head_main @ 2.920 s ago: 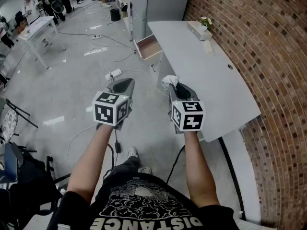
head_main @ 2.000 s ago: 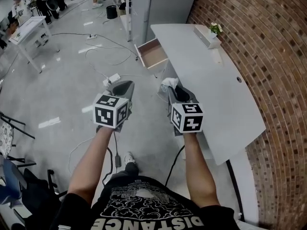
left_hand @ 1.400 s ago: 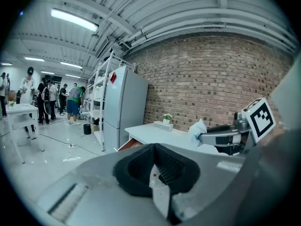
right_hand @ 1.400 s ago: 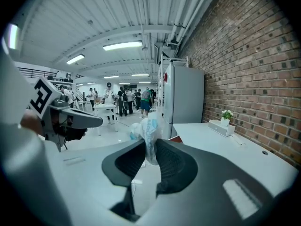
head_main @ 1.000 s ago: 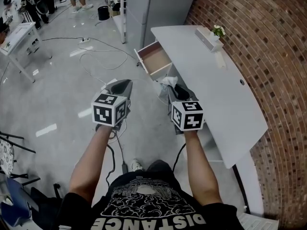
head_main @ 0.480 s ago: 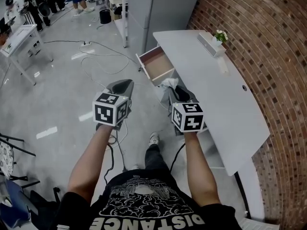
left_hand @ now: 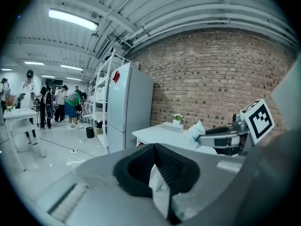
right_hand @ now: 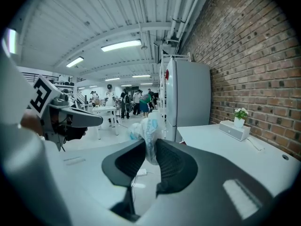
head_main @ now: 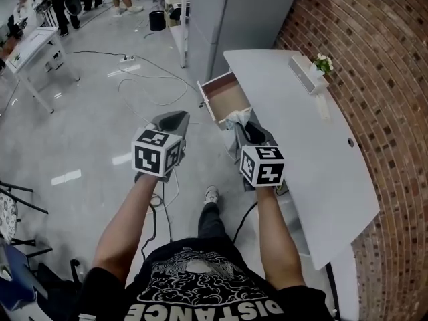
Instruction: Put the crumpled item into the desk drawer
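Note:
The crumpled white item sticks up out of my right gripper, which is shut on it in the air just short of the open desk drawer. The drawer juts from the left side of the white desk and shows a bare brownish bottom. In the right gripper view the crumpled item is pinched between the dark pads of that gripper. My left gripper hangs over the floor left of the drawer, its jaws shut with nothing in them.
A long planter box with a small flower sits at the desk's far end by the brick wall. A grey refrigerator stands behind the desk. Cables and a power strip lie on the floor. People and a white table are far left.
The view has closed in on the desk, so the open drawer now lies right in front of my right gripper. Both grippers keep their pose and grip.

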{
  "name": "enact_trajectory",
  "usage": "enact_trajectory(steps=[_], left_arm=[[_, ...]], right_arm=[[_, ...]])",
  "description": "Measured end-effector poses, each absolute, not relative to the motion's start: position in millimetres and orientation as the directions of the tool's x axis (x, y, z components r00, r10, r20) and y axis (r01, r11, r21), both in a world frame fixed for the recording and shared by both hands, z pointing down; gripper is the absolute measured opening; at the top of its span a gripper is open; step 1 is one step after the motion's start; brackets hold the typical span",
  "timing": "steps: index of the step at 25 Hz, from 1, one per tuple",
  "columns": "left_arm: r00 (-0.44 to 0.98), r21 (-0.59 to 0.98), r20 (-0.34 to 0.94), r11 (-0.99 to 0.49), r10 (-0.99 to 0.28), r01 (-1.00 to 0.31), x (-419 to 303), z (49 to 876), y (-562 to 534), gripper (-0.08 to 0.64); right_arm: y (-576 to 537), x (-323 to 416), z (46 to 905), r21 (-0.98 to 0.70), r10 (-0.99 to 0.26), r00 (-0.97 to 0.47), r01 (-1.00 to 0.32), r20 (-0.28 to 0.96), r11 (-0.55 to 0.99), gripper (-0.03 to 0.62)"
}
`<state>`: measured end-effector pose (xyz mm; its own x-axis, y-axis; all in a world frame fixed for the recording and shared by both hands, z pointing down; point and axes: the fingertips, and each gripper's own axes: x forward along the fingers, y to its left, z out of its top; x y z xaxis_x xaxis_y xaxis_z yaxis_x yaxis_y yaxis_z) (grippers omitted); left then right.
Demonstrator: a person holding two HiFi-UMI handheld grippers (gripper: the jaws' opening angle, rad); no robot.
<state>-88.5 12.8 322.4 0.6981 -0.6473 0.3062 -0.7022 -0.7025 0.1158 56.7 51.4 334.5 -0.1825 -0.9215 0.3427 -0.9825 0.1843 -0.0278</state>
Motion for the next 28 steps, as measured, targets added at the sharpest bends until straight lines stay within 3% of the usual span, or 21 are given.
enact_trajectory(steps=[28], left_arm=[[0.642,0.137,0.36,-0.642,-0.677,-0.754,-9.1,334.1,-178.4,-0.002]], right_arm=[[-158.6,127.5,338.2,-0.047,-0.882,-0.274,-0.96,0.383,0.277,0.075]])
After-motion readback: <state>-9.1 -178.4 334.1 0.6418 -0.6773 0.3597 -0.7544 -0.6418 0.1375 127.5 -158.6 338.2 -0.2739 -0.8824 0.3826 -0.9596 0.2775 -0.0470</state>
